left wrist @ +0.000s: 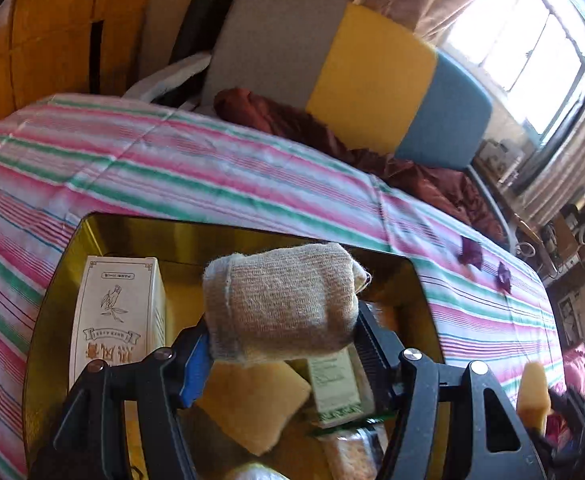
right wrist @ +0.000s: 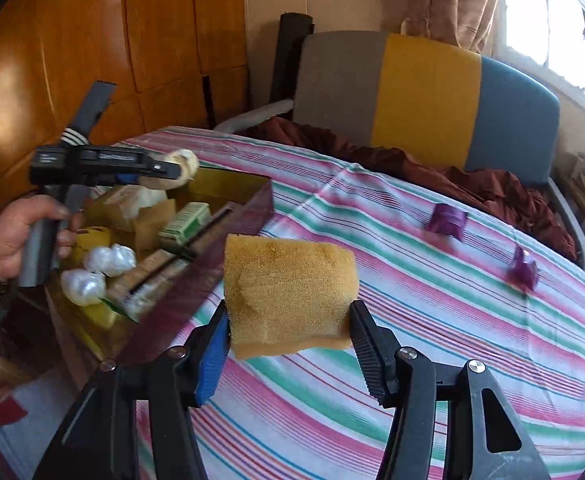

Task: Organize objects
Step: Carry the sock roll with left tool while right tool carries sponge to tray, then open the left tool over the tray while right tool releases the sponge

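Note:
My left gripper (left wrist: pixel 284 328) is shut on a rolled beige knitted sock (left wrist: pixel 280 300) and holds it above a gold-lined box (left wrist: pixel 252 232). In the box lie a white carton (left wrist: pixel 116 312), a yellow sponge (left wrist: pixel 252 404) and a small green-and-white packet (left wrist: pixel 334 388). My right gripper (right wrist: pixel 288 316) is shut on another yellow sponge (right wrist: pixel 288 284), held over the striped tablecloth (right wrist: pixel 412 340) just right of the box (right wrist: pixel 260 204). A hand (right wrist: pixel 8 236) holds the left gripper (right wrist: pixel 164 170) there. Two purple packets (right wrist: pixel 446 220) (right wrist: pixel 524 268) lie on the cloth.
A chair with a grey, yellow and blue back (right wrist: pixel 424 92) stands behind the table with a maroon cloth (right wrist: pixel 472 180) on its seat. Wooden cabinet doors (right wrist: pixel 92 40) fill the left background. A bright window (right wrist: pixel 564 20) is at the right. Two white pearly wads (right wrist: pixel 96 272) lie in the box.

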Demonstrator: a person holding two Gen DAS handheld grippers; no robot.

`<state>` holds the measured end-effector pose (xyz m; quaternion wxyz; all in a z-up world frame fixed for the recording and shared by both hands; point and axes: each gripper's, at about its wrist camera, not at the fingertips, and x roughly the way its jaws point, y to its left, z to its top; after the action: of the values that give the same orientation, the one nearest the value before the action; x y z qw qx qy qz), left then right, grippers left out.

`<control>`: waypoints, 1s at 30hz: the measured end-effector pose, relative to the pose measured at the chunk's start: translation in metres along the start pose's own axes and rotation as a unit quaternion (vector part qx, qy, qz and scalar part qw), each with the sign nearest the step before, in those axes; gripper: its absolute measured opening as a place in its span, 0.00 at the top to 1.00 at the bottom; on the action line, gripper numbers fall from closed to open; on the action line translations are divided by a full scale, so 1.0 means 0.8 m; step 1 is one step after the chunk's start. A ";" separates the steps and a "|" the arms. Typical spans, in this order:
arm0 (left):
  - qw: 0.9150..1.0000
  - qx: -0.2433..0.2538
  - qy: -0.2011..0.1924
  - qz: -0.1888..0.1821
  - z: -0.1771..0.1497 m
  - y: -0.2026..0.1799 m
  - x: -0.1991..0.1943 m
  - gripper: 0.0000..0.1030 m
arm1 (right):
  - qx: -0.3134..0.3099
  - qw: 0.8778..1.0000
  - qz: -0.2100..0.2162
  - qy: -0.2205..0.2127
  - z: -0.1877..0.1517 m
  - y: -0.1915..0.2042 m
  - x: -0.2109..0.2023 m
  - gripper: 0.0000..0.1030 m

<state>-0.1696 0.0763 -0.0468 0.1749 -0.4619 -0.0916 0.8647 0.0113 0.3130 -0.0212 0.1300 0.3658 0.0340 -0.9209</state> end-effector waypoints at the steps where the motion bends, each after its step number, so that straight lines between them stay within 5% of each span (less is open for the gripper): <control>1: 1.000 -0.008 0.000 0.010 0.002 0.004 0.003 0.36 | -0.001 1.000 0.004 0.000 0.001 0.006 0.002 0.44; 4: 0.999 -0.020 0.004 0.032 0.007 0.010 0.008 0.34 | -0.002 1.000 0.019 0.000 0.002 0.021 0.007 0.43; 9: 0.999 -0.037 -0.011 -0.001 0.003 0.024 -0.012 0.31 | -0.001 0.999 0.034 -0.001 0.002 0.037 0.009 0.43; 21: 0.987 -0.084 -0.135 0.032 -0.040 0.058 -0.121 0.30 | -0.017 0.998 0.066 0.011 0.008 0.090 0.026 0.43; 30: 0.980 -0.119 -0.155 0.036 -0.054 0.094 -0.152 0.30 | -0.043 0.995 0.084 0.027 0.038 0.149 0.052 0.42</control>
<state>-0.0875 -0.0401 -0.0018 0.0712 -0.3425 -0.2033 0.9145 -0.0066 0.1845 -0.0235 0.2215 0.3865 0.0461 -0.8941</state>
